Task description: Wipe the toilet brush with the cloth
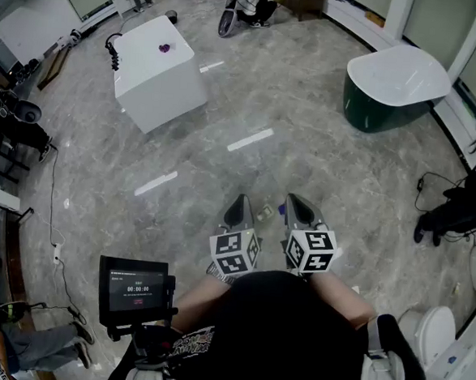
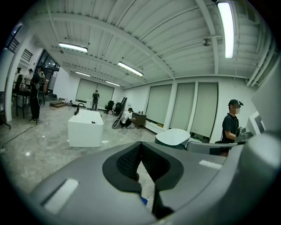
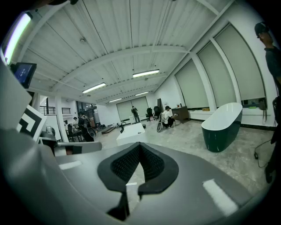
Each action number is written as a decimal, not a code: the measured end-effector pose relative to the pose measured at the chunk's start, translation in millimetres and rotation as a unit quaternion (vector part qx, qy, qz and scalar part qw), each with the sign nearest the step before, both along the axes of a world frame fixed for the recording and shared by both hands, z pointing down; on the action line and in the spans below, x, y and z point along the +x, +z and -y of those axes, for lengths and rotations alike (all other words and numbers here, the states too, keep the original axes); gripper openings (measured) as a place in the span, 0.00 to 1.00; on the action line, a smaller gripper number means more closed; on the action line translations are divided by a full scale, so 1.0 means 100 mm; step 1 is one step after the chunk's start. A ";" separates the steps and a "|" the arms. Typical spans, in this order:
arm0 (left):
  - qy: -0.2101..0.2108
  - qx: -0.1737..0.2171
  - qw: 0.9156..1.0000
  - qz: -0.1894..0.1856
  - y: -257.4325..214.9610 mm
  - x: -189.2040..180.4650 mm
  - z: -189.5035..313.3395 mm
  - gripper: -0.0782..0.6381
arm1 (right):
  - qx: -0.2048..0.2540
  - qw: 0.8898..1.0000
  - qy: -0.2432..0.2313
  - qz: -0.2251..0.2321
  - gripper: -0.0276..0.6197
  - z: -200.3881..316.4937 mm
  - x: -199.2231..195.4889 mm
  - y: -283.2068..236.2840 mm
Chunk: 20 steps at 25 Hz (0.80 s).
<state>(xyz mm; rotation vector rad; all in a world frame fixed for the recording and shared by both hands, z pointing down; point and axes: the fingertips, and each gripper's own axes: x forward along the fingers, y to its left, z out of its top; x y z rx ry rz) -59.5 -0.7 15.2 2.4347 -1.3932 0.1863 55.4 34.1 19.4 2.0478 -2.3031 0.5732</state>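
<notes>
Marble floor (image 1: 306,149): big open stretch w/ bare room all round the white tub (image 1: 160,78), which stands alone in the upper left of the head view, its near corner pointing into the open floor. Green tub (image 1: 395,90) sits well apart from the white tub, across the bare floor, by the wall edge. Toilet (image 1: 427,332) is farther still from it, low in the right corner. Monitor (image 1: 136,288) is on the near side of the white tub, well apart, by the person's left arm.

Left claw (image 1: 239,203) & right claw (image 1: 294,204) hang side by side over bare floor, well short of the white tub. Each has its jaws fully together w/ nothing between them, only floor seen past them.

Toilet brush & cloth: can't make out in any view.
</notes>
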 end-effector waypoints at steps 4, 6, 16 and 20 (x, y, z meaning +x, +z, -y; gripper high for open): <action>0.001 0.000 1.000 0.001 -0.01 0.01 0.00 0.11 | 0.001 1.000 0.001 0.002 0.05 0.01 0.01 -0.01; 0.000 0.000 1.000 0.002 -0.01 0.01 0.01 0.11 | 0.002 1.000 0.000 0.003 0.05 0.01 0.01 -0.01; 0.000 0.000 1.000 0.005 -0.02 -0.02 -0.13 0.11 | 0.006 1.000 -0.001 0.011 0.05 -0.10 -0.02 -0.03; -0.001 -0.002 1.000 0.002 0.01 -0.06 -0.14 0.11 | 0.006 1.000 0.005 0.022 0.05 -0.10 -0.01 -0.01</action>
